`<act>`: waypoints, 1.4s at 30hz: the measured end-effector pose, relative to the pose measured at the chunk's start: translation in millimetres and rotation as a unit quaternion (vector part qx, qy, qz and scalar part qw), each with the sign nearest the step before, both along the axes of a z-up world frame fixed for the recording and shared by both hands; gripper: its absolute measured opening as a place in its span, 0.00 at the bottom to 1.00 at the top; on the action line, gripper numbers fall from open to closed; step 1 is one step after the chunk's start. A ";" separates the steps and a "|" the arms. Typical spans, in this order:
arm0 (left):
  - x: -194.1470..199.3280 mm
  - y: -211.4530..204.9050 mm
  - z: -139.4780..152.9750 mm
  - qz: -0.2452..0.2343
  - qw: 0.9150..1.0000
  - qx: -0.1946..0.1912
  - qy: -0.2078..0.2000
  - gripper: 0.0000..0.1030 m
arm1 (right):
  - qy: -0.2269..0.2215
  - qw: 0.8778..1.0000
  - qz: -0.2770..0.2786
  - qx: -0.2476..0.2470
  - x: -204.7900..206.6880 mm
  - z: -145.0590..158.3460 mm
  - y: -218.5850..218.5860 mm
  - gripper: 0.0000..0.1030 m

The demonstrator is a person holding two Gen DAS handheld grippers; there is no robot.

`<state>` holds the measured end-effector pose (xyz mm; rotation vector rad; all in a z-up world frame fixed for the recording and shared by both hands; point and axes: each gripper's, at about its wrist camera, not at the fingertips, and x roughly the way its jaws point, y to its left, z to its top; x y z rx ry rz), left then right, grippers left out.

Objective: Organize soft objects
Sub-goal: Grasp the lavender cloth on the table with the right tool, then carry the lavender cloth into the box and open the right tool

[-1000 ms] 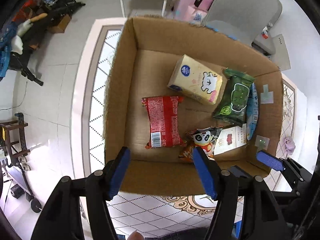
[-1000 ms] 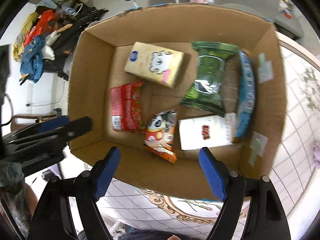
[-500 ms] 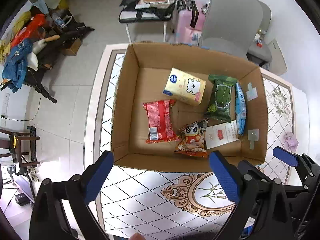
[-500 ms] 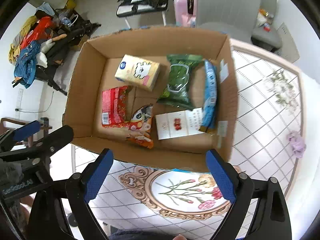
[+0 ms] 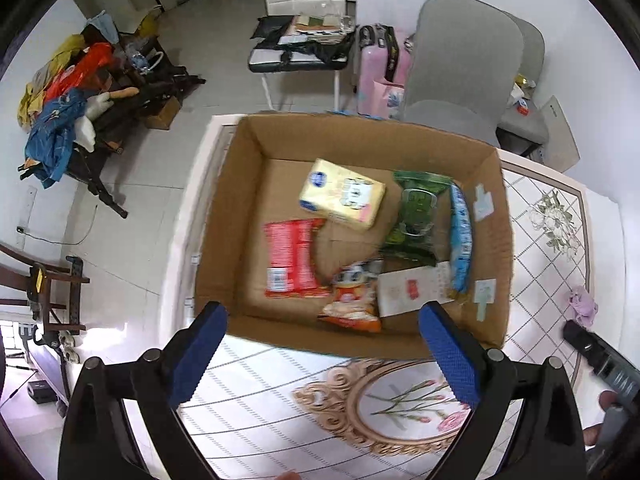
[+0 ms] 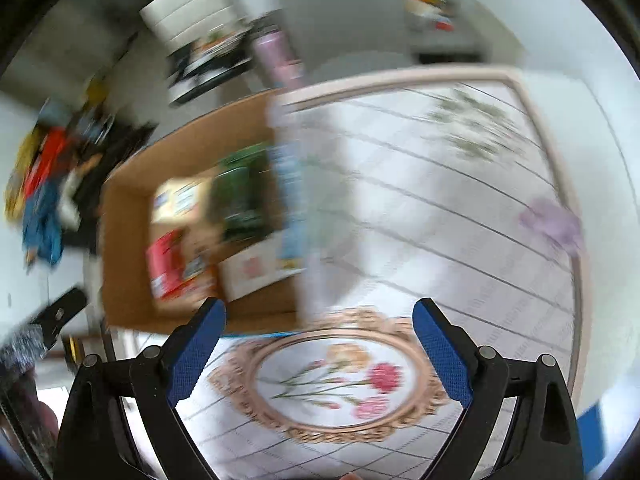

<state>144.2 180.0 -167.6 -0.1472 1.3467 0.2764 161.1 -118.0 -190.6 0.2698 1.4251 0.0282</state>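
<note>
Both my left gripper (image 5: pixel 322 354) and right gripper (image 6: pixel 318 350) are spread, empty. Purple soft item (image 6: pixel 554 222) at the table's right edge remains outside the box (image 5: pixel 490 216); I'd fetch it next.

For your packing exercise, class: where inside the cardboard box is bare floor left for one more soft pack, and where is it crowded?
Free: the cardboard box floor along its left wall, beside the red packet, and the far-left corner behind the yellow tissue pack. Crowded: the right and near side, where the green pack, blue pack, white pack and panda snack bag lie close together.
</note>
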 end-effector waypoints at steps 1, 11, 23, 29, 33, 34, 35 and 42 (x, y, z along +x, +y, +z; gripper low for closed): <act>3.2 -5.8 -4.8 0.000 1.000 0.003 0.005 0.96 | 0.010 1.000 -0.027 0.000 2.4 -7.6 -22.9 0.94; 51.5 -74.3 -70.3 -0.002 0.997 0.067 0.041 0.96 | 0.093 0.936 -0.331 0.074 37.3 -116.9 -233.8 0.94; 91.0 -114.4 -106.9 -0.011 0.992 0.107 0.065 0.96 | 0.125 0.901 -0.414 0.041 67.6 -174.9 -278.8 0.58; 87.1 -112.0 -106.2 -0.013 0.993 0.097 0.072 0.96 | 0.111 0.935 -0.338 0.006 73.3 -157.5 -255.2 0.48; 75.6 -102.8 -97.6 -0.016 0.995 0.056 0.076 0.96 | 0.079 0.966 -0.246 0.020 68.3 -122.0 -207.9 0.48; 71.0 -97.8 -92.7 -0.018 0.996 0.031 0.078 0.96 | 0.070 0.975 -0.211 0.023 66.9 -109.0 -189.5 0.48; 67.0 -93.4 -87.8 -0.019 0.997 0.016 0.079 0.96 | 0.060 0.981 -0.184 0.029 65.8 -97.0 -171.7 0.48; 35.6 -50.4 -38.5 -0.041 0.995 -0.059 0.063 0.96 | 0.018 0.998 0.002 0.068 44.1 -19.7 -33.2 0.48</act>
